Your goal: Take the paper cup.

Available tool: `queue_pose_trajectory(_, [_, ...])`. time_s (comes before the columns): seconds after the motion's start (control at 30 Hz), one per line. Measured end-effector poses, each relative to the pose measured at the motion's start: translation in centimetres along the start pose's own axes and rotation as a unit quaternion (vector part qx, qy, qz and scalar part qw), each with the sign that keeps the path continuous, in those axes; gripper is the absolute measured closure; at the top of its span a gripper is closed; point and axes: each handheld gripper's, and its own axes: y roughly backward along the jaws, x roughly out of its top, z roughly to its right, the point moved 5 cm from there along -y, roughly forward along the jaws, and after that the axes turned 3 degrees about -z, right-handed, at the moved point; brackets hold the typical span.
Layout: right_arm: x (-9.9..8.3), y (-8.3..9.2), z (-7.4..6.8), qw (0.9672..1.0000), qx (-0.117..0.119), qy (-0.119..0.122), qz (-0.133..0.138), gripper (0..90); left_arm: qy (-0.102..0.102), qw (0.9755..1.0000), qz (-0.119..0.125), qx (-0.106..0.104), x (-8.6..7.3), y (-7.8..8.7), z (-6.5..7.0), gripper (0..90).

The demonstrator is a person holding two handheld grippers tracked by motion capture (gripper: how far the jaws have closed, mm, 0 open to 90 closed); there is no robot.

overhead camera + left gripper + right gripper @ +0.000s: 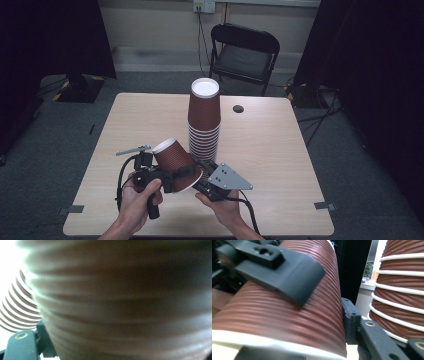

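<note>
Over the table (280,165), the work looks like passing one cup from tool to tool before it goes onto the stack (204,125), which stands upside down near the middle of the surface, somewhat toward its far edge. To do this well, I judge that the taking tool should settle squarely on the ribbed wall just above the white rim, where the paper is stiffest, and squeeze only enough to hold. A hard pinch would dent the wall. The other tool should let go only once that hold is sure, and the cup should be kept from knocking the tall stack just behind it.

The cup (175,160) is held off the surface above the near edge, tilted, with its base up and to the left and its open mouth down and to the right. The left gripper (170,175) is clenched on the cup's wall; in the right gripper view one of its black jaws lies flat across the ribs. The right gripper (200,172) comes in from the mouth end with the cup between its jaws. One pad lies against the wall by the rim, the other sits under the rim, and I cannot tell whether they press yet
</note>
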Motion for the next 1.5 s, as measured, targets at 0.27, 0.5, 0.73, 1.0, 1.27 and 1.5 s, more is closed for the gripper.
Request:
queue_pose_trajectory(0.27, [0.1, 0.3, 0.3, 1.0, -0.002, -0.002, -0.002, 81.6, -0.033, 0.9991, 0.02, -0.017, 0.3, -0.1, 0.2, 10.5])
queue_pose_trajectory(0.5, [0.2, 0.5, 0.2, 1.0, 0.0, 0.005, -0.003, 83.5, -0.041, 0.9985, 0.02, -0.03, 0.5, 0.1, 0.1, 9.3])
queue_pose_trajectory(0.73, [0.2, 1.1, 0.1, 0.9998, 0.008, 0.016, -0.013, 84.7, -0.068, 0.997, 0.023, -0.027, 0.7, 0.5, 0.0, 7.3])
queue_pose_trajectory(1.0, [0.1, 1.5, 0.2, 0.9997, 0.006, 0.014, -0.02, 84.6, -0.067, 0.9972, 0.015, -0.032, 0.7, 0.4, 0.0, 6.8])
queue_pose_trajectory(1.27, [-0.4, 1.8, 0.3, 0.9993, 0.01, 0.013, -0.033, 84.9, -0.066, 0.9973, 0.018, -0.029, 1.0, 0.7, -0.7, 8.1])
queue_pose_trajectory(1.5, [-0.8, 2.5, -0.3, 0.9981, 0.029, 0.019, -0.051, 85.0, -0.091, 0.9946, 0.048, -0.004, 1.6, 1.5, -0.8, 15.3])
